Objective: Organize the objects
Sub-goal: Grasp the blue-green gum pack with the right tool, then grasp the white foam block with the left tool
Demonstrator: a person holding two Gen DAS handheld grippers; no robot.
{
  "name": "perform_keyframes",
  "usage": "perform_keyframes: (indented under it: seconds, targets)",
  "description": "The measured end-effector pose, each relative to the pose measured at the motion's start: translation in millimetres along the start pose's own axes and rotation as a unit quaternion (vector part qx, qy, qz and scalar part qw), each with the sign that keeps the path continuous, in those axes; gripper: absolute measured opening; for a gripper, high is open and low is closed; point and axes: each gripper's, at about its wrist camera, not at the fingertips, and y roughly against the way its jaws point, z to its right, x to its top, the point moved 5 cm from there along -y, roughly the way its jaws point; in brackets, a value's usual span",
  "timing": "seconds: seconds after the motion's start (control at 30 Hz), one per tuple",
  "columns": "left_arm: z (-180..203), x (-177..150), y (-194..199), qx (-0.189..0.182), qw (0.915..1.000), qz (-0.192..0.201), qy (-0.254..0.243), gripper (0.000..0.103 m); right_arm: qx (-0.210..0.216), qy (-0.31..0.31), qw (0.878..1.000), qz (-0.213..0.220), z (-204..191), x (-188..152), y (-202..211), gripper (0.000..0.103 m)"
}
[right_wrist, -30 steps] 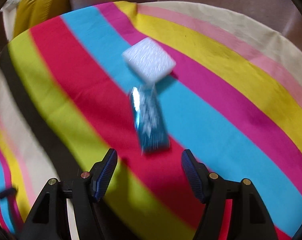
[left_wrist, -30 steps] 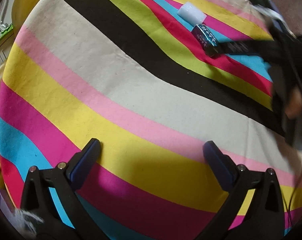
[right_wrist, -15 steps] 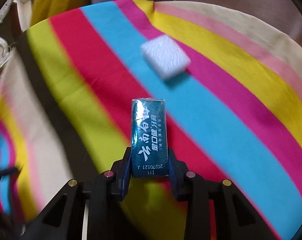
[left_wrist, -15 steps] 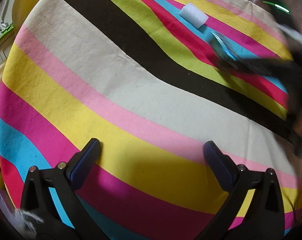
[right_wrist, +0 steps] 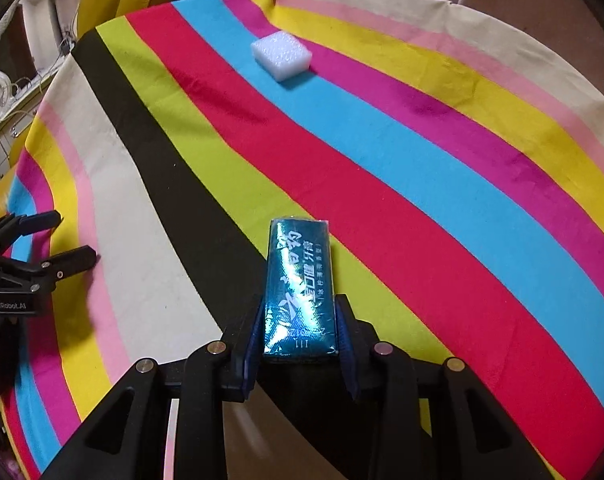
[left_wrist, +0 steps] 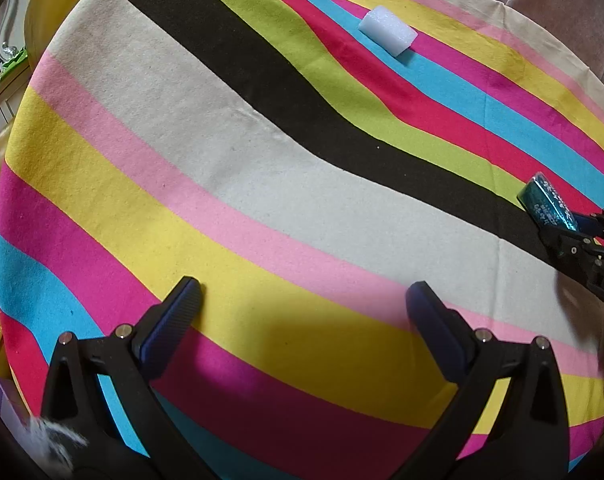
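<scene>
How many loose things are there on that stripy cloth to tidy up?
2: a white foam block lying on the cloth's blue stripe, far side, and a blue packet gripped by the right gripper. Others may lie out of view.

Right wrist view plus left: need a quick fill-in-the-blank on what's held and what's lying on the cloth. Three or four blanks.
1. The right claw is shut on a shiny ____ box.
2. The white foam block lies mostly on the ____ stripe of the striped cloth.
3. The left claw stands ____, with nothing between its fingers.
4. The blue box and the foam block are ____ from each other, not touching.

Missing words: blue; light blue; open; apart
</scene>
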Motion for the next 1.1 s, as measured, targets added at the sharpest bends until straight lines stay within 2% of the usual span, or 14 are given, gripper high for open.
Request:
perform_keyframes:
  seconds: [0.13,0.27,0.37,0.43,0.5,0.57,0.67,0.73,0.83,0.93,1.03,1.1]
  targets:
    - [-3,-1,1,0.006,1.0000,-0.002,0.000,0.103,-0.003,-0.004,1.000,0.029,5,6,-7,0.034]
    - [-4,-4,4,0.018,0.9998,-0.006,0.009,0.103,-0.014,-0.001,0.999,0.033,5,7,-12,0.034]
    - [1,5,-2,0.031,0.9983,-0.037,0.033,0.103,-0.007,-0.010,0.999,0.032,9,8,-15,0.034]
    - [21,23,-14,0.016,0.9988,-0.043,0.020,0.103,-0.008,-0.012,0.999,0.032,11,7,-15,0.034]
    - [40,43,-26,0.018,0.9991,-0.037,-0.004,0.103,-0.009,-0.013,0.999,0.032,11,5,-12,0.034]
    - [63,76,-37,0.028,0.9988,-0.010,-0.039,0.103,-0.009,-0.014,0.999,0.032,11,6,-13,0.034]
    - [89,130,-53,0.062,0.9937,0.036,-0.087,0.103,-0.007,-0.016,0.999,0.033,12,6,-13,0.034]
    - [96,161,-64,0.065,0.9928,0.047,-0.089,0.103,-0.004,-0.018,0.999,0.032,13,6,-13,0.035]
    - [96,189,-76,0.041,0.9973,0.042,-0.043,0.103,-0.004,-0.019,0.999,0.032,13,7,-14,0.035]
    - [91,207,-82,0.017,0.9986,0.040,0.030,0.103,-0.006,-0.017,0.999,0.032,13,7,-14,0.034]
    - [82,215,-89,0.008,0.9932,0.033,0.111,0.103,-0.007,-0.017,0.999,0.033,12,6,-15,0.035]
    - [74,217,-96,0.023,0.9868,0.025,0.158,0.103,-0.009,-0.015,0.999,0.033,12,6,-15,0.035]
